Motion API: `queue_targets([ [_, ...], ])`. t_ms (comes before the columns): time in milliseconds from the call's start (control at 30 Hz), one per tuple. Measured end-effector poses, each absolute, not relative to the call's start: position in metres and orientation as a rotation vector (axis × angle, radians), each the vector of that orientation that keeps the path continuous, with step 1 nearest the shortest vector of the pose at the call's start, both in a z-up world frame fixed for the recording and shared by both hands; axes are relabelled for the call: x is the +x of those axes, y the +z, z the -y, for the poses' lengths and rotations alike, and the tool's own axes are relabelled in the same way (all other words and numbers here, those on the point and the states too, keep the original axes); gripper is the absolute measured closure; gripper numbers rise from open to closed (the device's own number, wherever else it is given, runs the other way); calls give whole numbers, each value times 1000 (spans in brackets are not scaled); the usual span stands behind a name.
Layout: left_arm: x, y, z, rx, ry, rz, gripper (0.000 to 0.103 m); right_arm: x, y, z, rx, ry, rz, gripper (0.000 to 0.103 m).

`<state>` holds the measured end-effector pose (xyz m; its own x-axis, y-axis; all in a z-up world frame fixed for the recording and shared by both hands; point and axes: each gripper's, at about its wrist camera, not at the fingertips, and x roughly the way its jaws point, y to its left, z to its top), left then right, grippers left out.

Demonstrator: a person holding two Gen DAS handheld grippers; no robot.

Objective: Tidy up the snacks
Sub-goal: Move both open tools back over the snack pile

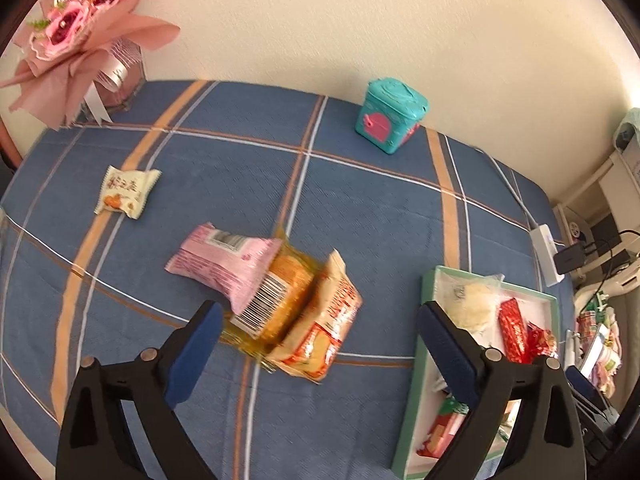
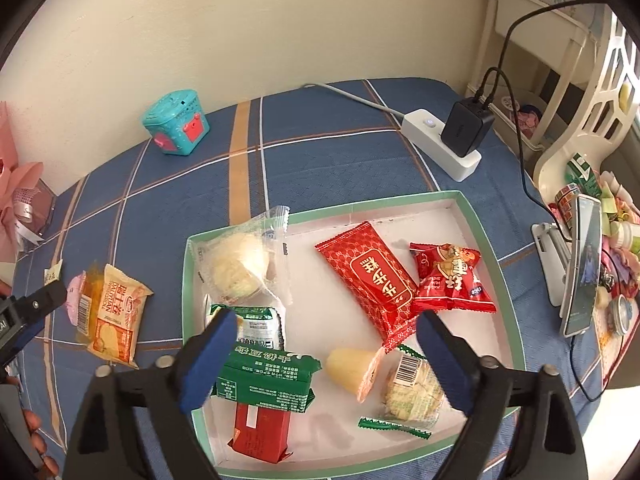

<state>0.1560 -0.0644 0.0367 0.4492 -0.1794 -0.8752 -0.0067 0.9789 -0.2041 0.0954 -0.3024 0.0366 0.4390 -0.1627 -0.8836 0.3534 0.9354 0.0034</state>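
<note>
My left gripper (image 1: 320, 312) is open over a heap of three snacks on the blue checked cloth: a pink packet (image 1: 224, 264), a yellow see-through packet (image 1: 276, 300) and an orange roll packet (image 1: 320, 332). Nothing is held. A cream packet (image 1: 126, 192) lies alone at the far left. My right gripper (image 2: 327, 318) is open and empty above the green-rimmed tray (image 2: 360, 206). The tray holds several snacks, among them a long red packet (image 2: 372, 280), a small red packet (image 2: 448, 276), a green packet (image 2: 264, 380) and a jelly cup (image 2: 352, 368).
A teal toy box (image 1: 390, 120) stands at the back by the wall. A pink bouquet (image 1: 76, 32) fills the far left corner. A white power strip with a black charger (image 2: 440, 144) lies behind the tray. A phone on a stand (image 2: 580, 264) is at the right edge.
</note>
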Motion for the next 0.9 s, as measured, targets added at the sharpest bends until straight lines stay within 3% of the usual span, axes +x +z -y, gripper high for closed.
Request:
queue_targets([
  [100, 155, 40, 61, -191, -97, -1087, 5, 96, 36, 300, 193, -314, -1067, 0],
  [900, 154, 62, 16, -98, 9, -1055, 5, 107, 39, 231, 87, -150, -1008, 0],
])
